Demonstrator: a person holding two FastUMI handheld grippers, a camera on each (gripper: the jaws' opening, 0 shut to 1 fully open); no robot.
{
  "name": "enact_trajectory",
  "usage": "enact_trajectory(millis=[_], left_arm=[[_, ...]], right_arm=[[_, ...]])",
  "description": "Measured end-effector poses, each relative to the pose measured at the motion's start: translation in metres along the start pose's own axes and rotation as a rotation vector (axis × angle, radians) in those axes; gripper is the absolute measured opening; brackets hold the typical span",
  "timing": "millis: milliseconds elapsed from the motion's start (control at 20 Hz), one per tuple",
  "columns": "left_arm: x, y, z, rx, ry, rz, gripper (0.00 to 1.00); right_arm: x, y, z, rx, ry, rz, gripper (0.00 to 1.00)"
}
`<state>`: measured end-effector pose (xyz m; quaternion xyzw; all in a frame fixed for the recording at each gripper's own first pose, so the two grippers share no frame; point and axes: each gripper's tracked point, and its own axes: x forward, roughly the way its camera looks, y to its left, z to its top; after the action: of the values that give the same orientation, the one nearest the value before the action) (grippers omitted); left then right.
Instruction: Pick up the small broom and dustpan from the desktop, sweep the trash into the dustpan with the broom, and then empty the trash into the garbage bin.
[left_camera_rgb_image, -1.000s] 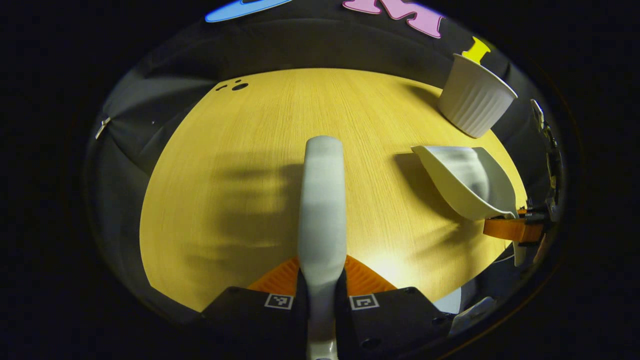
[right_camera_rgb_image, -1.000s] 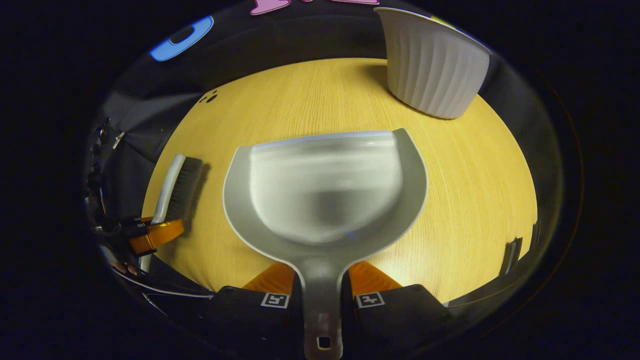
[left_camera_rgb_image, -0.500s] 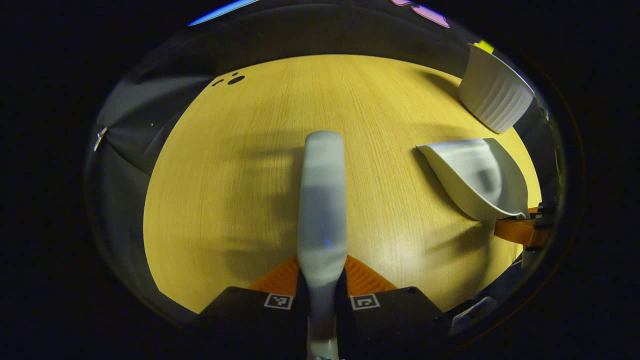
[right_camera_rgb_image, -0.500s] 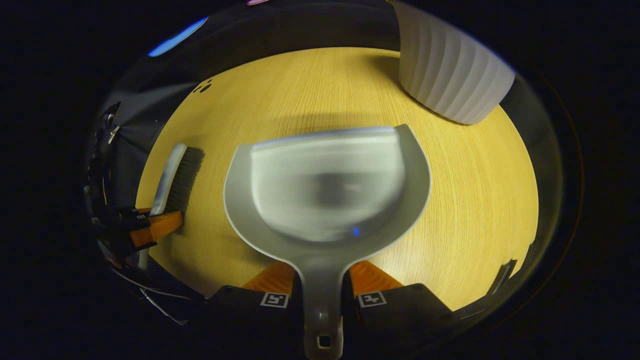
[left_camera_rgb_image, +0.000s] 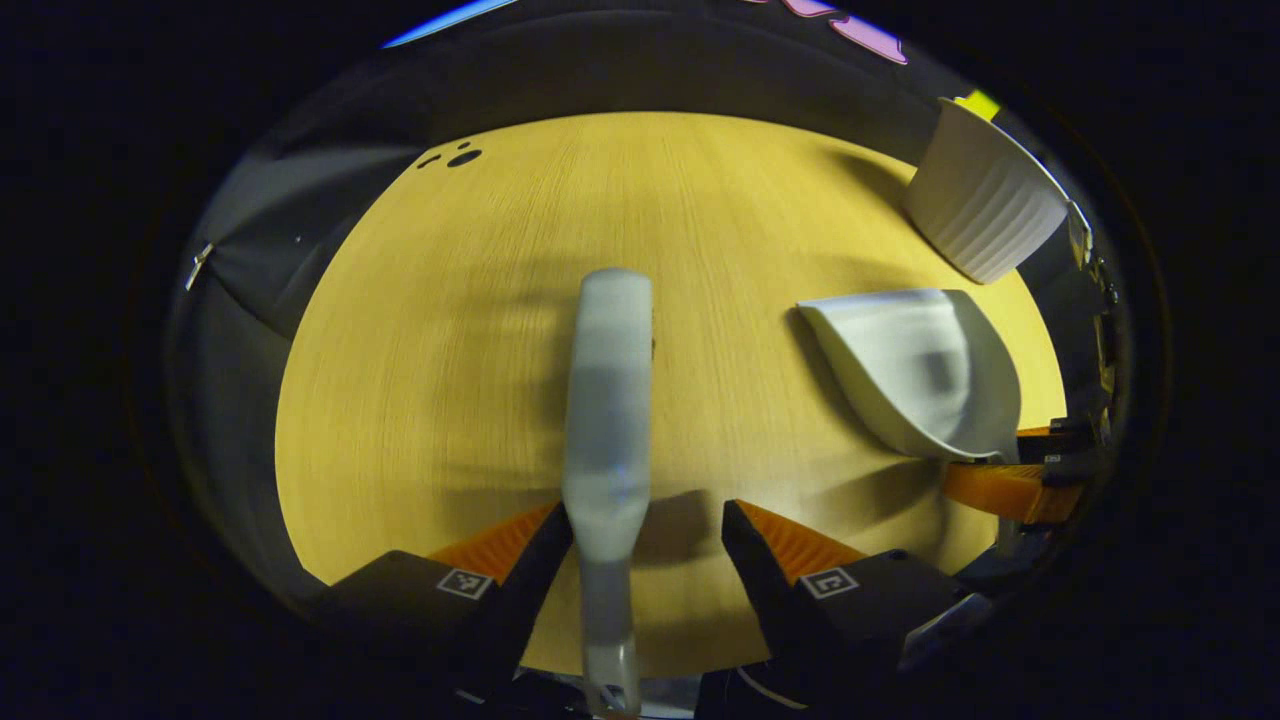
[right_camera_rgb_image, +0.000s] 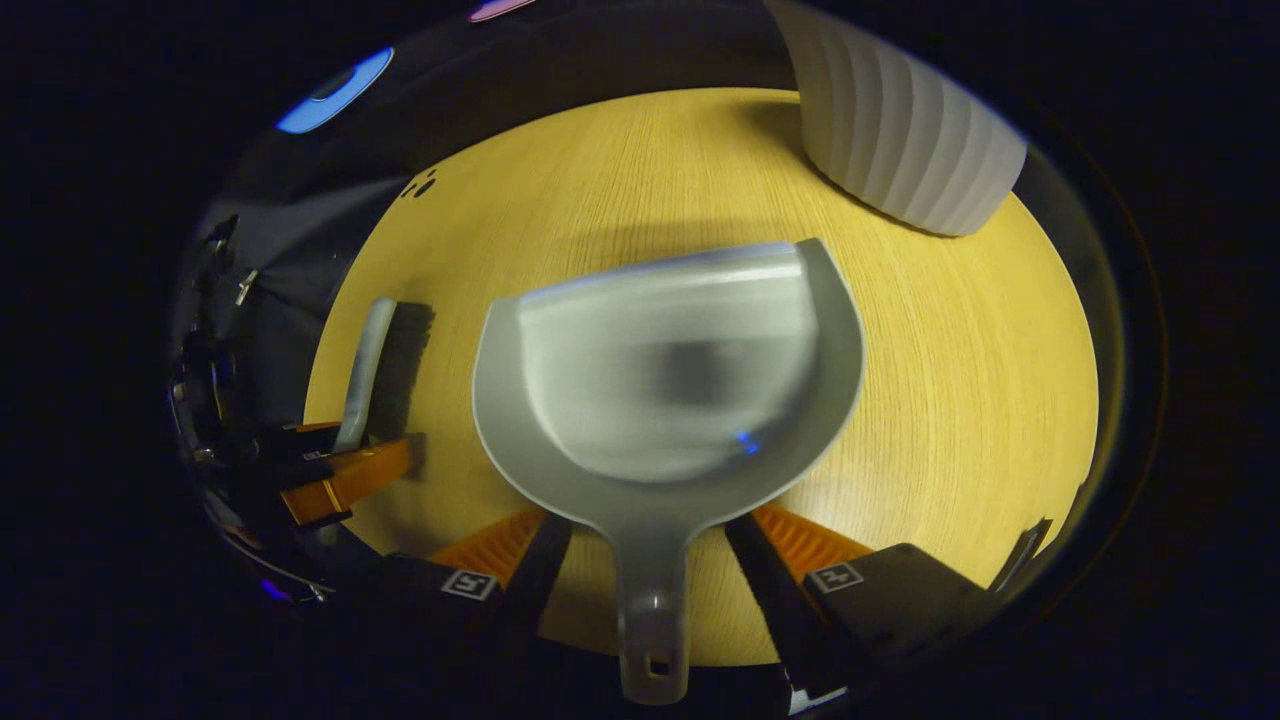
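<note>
Both grippers, left gripper (left_camera_rgb_image: 647, 520) and right gripper (right_camera_rgb_image: 648, 530), stand wide apart, gripping nothing. Dustpan (right_camera_rgb_image: 670, 390) sits mid-frame, broom (left_camera_rgb_image: 605, 400) centre. You back straight off so neither handle gets nudged.

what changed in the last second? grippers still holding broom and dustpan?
Both let go. The left gripper opened its fingers off the pale grey broom handle; the right gripper opened off the grey plastic dustpan handle. Broom and dustpan now lie free on the yellow wooden desktop. The white ribbed garbage bin stayed in place.
</note>
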<state>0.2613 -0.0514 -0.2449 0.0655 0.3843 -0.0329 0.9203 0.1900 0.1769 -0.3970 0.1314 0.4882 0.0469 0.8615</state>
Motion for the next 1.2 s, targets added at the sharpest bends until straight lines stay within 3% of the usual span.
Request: enact_trajectory(millis=[50,250,350,550,750,1050,1200], left_arm=[[-0.008,0.001,0.003,-0.002,-0.021,0.003,0.95],[-0.049,-0.002,0.013,-0.035,-0.112,-0.033,0.96],[-0.078,-0.004,0.027,-0.037,-0.206,-0.046,0.97],[-0.147,-0.008,0.060,0.065,-0.460,-0.006,0.96],[-0.221,-0.027,0.080,0.130,-0.704,-0.018,0.96],[-0.294,-0.060,0.086,0.119,-0.917,-0.070,0.96],[-0.318,-0.054,0.079,0.106,-0.996,-0.044,0.96]], right_arm=[[-0.006,0.000,0.001,0.002,-0.015,-0.004,1.00],[-0.044,0.002,0.015,-0.053,-0.127,-0.028,0.99],[-0.070,0.007,0.031,-0.069,-0.224,-0.022,0.99],[-0.128,0.011,0.067,-0.116,-0.431,-0.055,0.99],[-0.184,0.019,0.092,-0.098,-0.589,-0.061,0.99],[-0.272,0.028,0.108,-0.114,-0.881,-0.082,0.99],[-0.296,0.032,0.100,-0.154,-0.965,-0.110,0.99]])
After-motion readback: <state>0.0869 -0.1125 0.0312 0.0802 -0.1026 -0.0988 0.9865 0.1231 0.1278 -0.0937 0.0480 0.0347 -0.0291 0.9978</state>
